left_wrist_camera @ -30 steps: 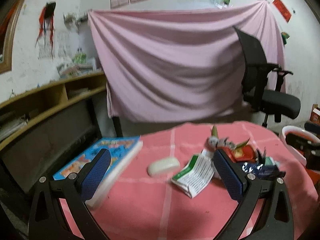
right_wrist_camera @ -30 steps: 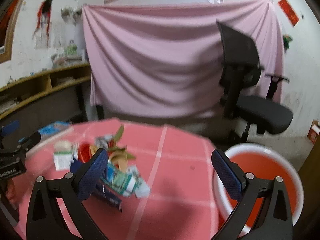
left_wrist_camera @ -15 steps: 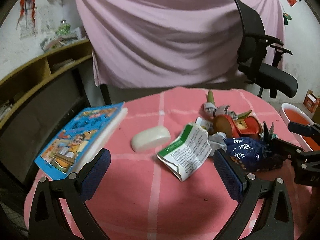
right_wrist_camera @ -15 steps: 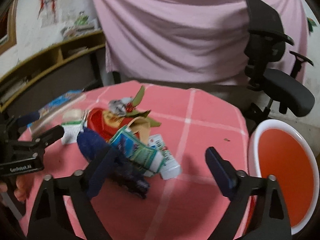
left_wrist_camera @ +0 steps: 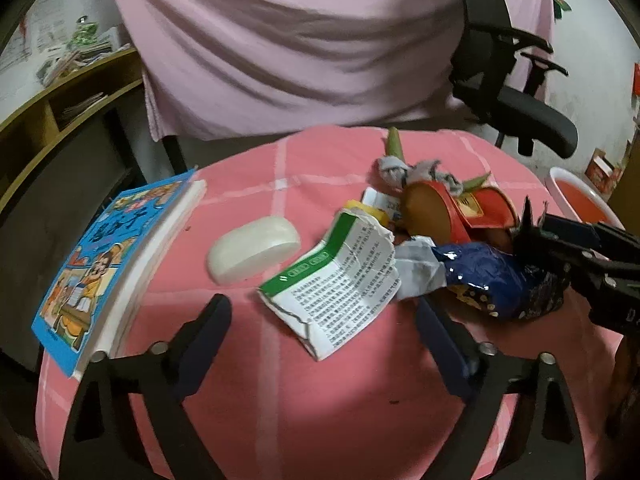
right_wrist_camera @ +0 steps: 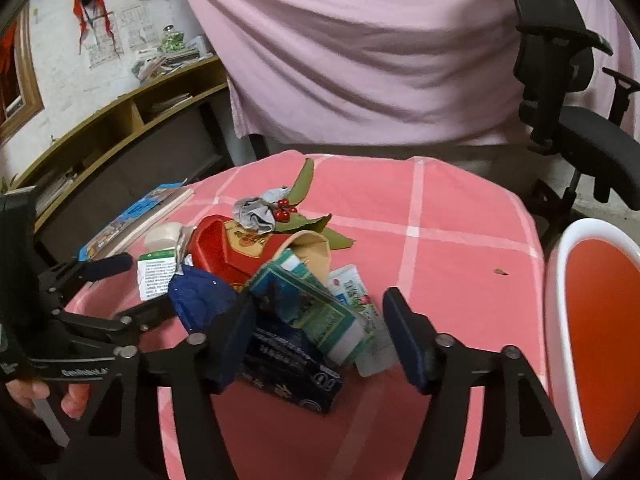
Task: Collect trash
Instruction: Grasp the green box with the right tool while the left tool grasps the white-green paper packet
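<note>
Since the orange bin (right_wrist_camera: 596, 320) beside the bench (right_wrist_camera: 460, 264) shows only its bare inside in the part I can see, I'd judge nothing is collected yet; all the trash sits on the pink checked cloth.

Left tool (left_wrist_camera: 322, 338): jaws wide, nothing between them, hanging just short of the torn green-and-white carton (left_wrist_camera: 340, 280). Right tool (right_wrist_camera: 318, 338): jaws also wide, straddling the near edge of the pile, with the teal carton (right_wrist_camera: 316, 308) and dark blue box (right_wrist_camera: 292, 368) in the gap. Can't tell if the left pad touches the blue wrapper; view is blurred there.

Trash pile, mid-bench toward the bin side:
- crumpled blue foil wrapper (left_wrist_camera: 480, 276), shiny, slippery-looking
- torn carton, flattened, printed text up
- red paper cup (right_wrist_camera: 224, 248) on its side
- grey rag with red berries and green leaves (right_wrist_camera: 264, 210) at the far end
- white tube (right_wrist_camera: 356, 284) under the teal carton
- dark blue box nearest the right tool

Items overlap, so one grab may drag neighbours.

Probably not trash: comic book (left_wrist_camera: 108, 264) overhanging the left edge of the bench, white soap bar (left_wrist_camera: 254, 254) beside it.

Left to do: all of it, piece by piece into the bin.
</note>
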`<state>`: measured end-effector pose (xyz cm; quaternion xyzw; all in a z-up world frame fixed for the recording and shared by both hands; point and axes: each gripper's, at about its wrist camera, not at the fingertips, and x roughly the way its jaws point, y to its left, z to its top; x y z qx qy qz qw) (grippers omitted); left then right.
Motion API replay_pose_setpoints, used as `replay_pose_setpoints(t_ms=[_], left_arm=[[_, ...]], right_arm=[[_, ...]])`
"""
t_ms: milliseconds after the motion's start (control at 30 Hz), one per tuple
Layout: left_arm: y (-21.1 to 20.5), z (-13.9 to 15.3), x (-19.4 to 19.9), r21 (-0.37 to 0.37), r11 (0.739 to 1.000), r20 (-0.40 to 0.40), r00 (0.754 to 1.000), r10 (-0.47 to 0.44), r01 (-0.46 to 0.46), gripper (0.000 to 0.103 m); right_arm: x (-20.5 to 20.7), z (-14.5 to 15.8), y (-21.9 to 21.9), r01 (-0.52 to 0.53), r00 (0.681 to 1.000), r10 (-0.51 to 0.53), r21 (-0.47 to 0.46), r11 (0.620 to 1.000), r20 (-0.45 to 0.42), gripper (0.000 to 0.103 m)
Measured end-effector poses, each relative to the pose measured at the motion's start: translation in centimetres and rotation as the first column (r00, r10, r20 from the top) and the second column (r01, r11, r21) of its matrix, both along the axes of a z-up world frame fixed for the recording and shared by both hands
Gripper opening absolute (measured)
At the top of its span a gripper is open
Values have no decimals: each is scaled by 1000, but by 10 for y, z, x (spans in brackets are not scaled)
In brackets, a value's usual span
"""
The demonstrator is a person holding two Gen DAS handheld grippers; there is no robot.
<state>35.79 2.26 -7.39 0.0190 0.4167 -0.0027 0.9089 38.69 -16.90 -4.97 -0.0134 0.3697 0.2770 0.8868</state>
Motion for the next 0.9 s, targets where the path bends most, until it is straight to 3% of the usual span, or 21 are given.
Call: replay_pose_setpoints(t_ms=[233, 400, 467, 633, 900], left_arm=[[-1, 1, -3, -8, 999, 6, 999, -33, 33, 60], [2, 2, -4, -8, 1000, 17, 1000, -9, 9, 46], [4, 2, -4, -14, 1000, 20, 1000, 4, -3, 27], [9, 4, -6, -37, 999, 32, 999, 20, -19, 13], [7, 9, -12, -55, 998, 54, 999, -7, 10, 16]], right_arm=[[-3, -1, 3, -16, 1000, 16, 8, 1000, -6, 42], [-4, -4, 1, -28, 999, 28, 22, 999, -19, 40], [-4, -5, 1, -29, 999, 30, 26, 999, -21, 39], [-7, -4, 1, -34, 999, 35, 30, 999, -12, 37], [-7, -5, -3, -34, 999, 35, 61, 998, -24, 36]])
